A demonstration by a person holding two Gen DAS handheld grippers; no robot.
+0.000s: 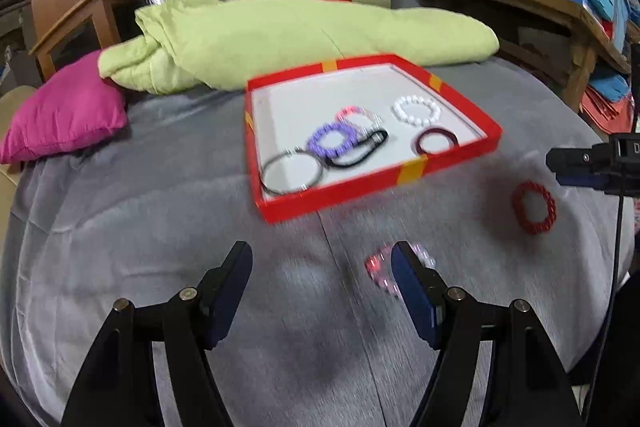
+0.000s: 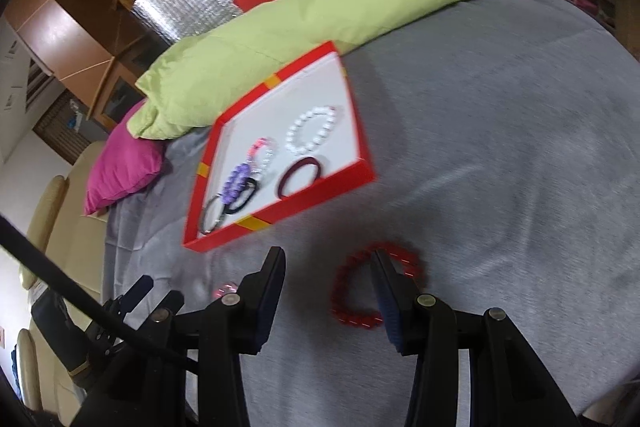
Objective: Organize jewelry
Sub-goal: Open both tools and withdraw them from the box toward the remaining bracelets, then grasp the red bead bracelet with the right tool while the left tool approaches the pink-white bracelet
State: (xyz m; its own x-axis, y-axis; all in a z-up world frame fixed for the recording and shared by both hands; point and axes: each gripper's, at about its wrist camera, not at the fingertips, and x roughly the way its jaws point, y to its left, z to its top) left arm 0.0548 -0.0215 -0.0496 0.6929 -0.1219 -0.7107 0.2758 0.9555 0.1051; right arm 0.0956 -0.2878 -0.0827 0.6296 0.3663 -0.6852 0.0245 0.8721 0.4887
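1. Left wrist view: red tray (image 1: 340,193) at 12 o'clock on the grey bedspread (image 1: 120,247). Contents: white bead bracelet (image 1: 416,110), pink-white bracelet (image 1: 357,117), purple bracelet (image 1: 332,141), black hair tie (image 1: 360,153), dark red bangle (image 1: 436,142), thin metal bangle (image 1: 291,171).
2. Left gripper (image 1: 322,259): fingers spread, gripping nothing. Pink bead bracelet (image 1: 380,269) lies on the bedspread, partly hidden behind the right finger (image 1: 412,291). Red bead bracelet (image 1: 534,207) at 2 o'clock.
3. Right wrist view: tray at 11 o'clock, same contents.
4. Right gripper (image 2: 328,267): fingers spread; right finger (image 2: 386,291) overlaps the red bead bracelet; contact cannot be told.
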